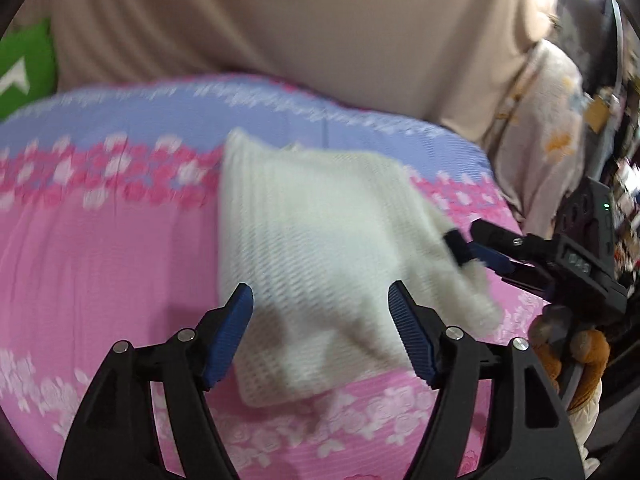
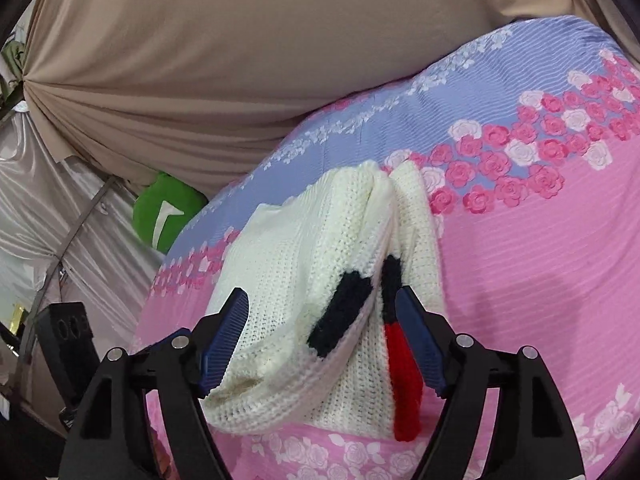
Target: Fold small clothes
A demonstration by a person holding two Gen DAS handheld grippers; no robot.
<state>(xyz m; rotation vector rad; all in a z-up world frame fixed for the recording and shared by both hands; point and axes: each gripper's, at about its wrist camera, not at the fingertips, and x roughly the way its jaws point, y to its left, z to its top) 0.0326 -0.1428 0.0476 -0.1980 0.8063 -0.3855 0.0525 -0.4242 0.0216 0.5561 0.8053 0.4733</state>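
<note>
Sweater [image 1: 320, 248] lies part-folded on the bedsheet [image 1: 100, 272]. Left gripper [image 1: 320, 332] spread wide, empty, straddling its near edge. Right gripper [image 2: 320, 336] also wide, apparently gripping nothing.

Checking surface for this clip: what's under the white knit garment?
The white knit garment lies on a pink floral bedsheet. Whatever is directly beneath it is covered.
</note>
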